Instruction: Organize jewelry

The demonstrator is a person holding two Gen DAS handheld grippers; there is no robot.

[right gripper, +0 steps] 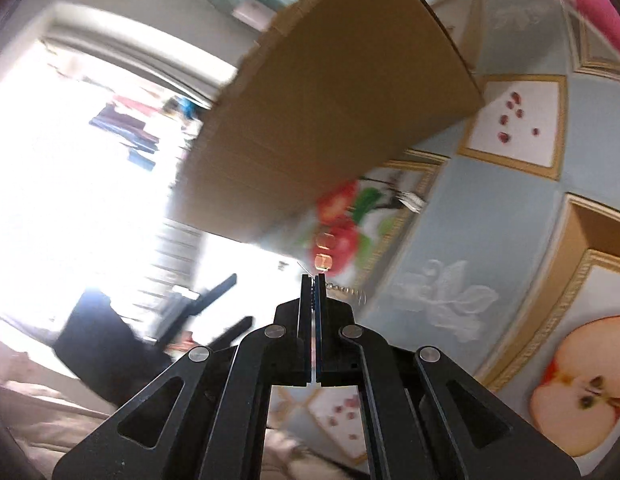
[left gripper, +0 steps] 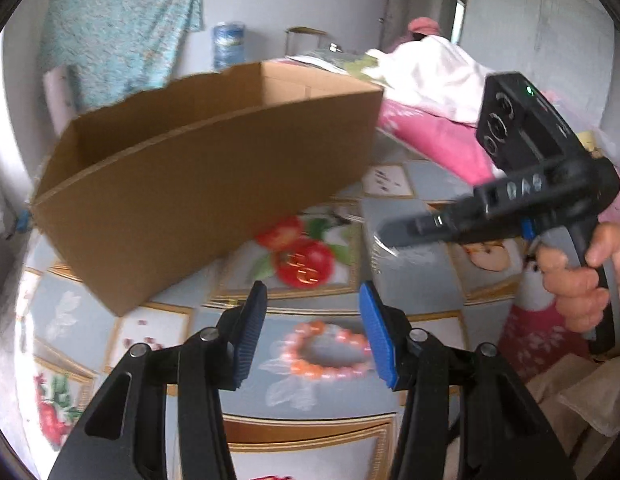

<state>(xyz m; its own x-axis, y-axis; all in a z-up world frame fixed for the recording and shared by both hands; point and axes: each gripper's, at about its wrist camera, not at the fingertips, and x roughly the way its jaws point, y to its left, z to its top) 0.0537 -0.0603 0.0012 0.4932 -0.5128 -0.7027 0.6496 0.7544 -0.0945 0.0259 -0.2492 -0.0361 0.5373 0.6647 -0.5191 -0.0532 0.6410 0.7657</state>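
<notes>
On the left of the table stands the cardboard box, open at the top, on the tablecloth w/ fruit pictures. This is probably where the jewelry should go, but I judge this only from the task.

Just in front of the box, on the printed red apples, lie small gold earrings. They are blurred, so I cannot tell how many.

The left gripper is opened wide and holds nothing. The pink bead bracelet lies flat on the cloth below it, seen between the two blue pads; if the pads are already at cloth level I cannot tell. For a good pick: go down straight, put one pad inside the ring and one outside, or take the whole ring from both sides, and close slowly so the beads do not roll away. Lift vertical, then carry over the near wall of the box before opening.

On the right, the right gripper is in the air over the table, its fingers pressed together. In its own view a thin chain w/ orange beads appears right at the tips, so it seems pinched there, but motion blur makes this not sure. Keep this hand clear of the left one, approx. beside the box, to avoid a bump.
</notes>
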